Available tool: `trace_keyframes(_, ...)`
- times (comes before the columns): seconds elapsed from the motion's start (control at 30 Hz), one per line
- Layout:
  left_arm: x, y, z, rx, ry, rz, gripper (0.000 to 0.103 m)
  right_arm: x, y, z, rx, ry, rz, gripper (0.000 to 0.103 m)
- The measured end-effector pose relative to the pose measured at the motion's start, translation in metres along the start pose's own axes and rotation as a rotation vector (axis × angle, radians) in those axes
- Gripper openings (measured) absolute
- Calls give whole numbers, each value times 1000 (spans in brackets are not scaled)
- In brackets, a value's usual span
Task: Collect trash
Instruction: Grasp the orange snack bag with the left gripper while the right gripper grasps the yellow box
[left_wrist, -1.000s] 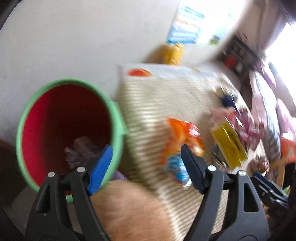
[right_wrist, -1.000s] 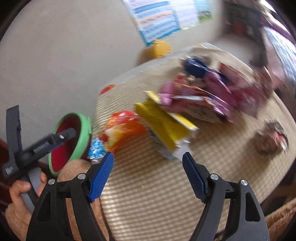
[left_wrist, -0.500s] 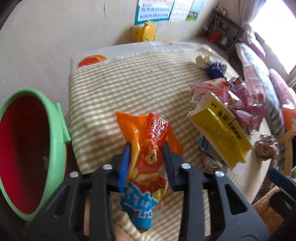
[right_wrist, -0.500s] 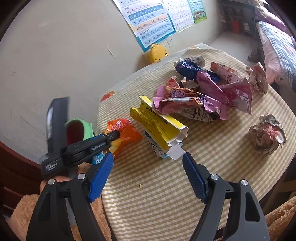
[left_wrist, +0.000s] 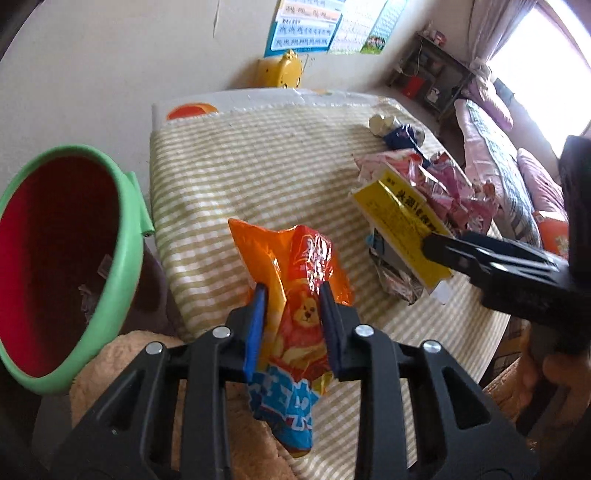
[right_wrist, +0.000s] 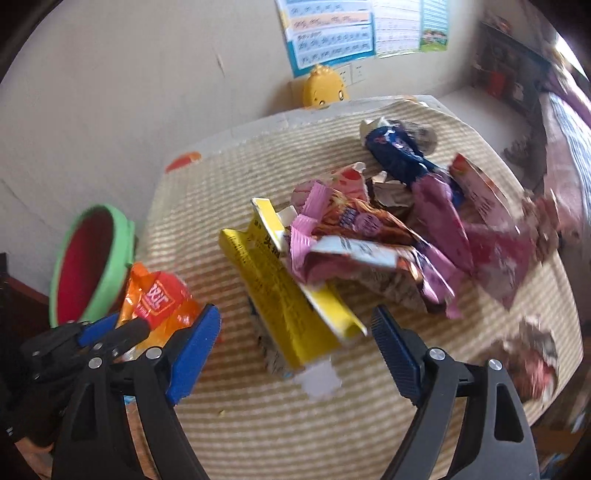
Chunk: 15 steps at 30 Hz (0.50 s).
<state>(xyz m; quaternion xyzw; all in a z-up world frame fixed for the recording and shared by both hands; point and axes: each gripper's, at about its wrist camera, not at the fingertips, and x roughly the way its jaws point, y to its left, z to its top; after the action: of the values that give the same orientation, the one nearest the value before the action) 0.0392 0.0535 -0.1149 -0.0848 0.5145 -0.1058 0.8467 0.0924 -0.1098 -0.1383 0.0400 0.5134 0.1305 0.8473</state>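
In the left wrist view, the left gripper (left_wrist: 293, 317) pinches a crinkled orange foil snack bag with a blue bottom (left_wrist: 295, 295) between its blue pads, low in the frame's centre over the near edge of the green-checked tablecloth (left_wrist: 240, 155). A green-rimmed bin with a red inside (left_wrist: 122, 236) stands at the left edge. In the right wrist view, the right gripper (right_wrist: 295, 347) is spreading its fingers, which touch nothing, with the flattened yellow cardboard box (right_wrist: 280, 295) lying between them below centre, beside a heap of pink and purple wrappers (right_wrist: 388, 251).
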Motion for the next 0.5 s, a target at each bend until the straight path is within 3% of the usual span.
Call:
trace_keyframes(0.03,2,-1,0,1,6,0,28,7,1,2,-14,15,-8,80)
trace_keyframes(0.1,3,1,0,-1,7,0,28,17,1,5,-34,44,-12,68)
trace_keyframes(0.17,4,3,0,-10,8,-5,29,21,2,3,-39,57,3,43)
trace_keyframes(0.2,4,4,1,-20,10,-10,30,21,2,1,-40,58,9,37)
trace_keyframes(0.33,7,9,1,-49,21,-13,37,11,0,-6,-30,44,34,32)
trace_keyframes(0.4,8,12,0,-62,30,-11,51,-1,-4,-11,4,23,62,32)
trace_keyframes(0.5,7,14,-1,-74,40,-35,54,-25,-11,-17,59,-21,100,32)
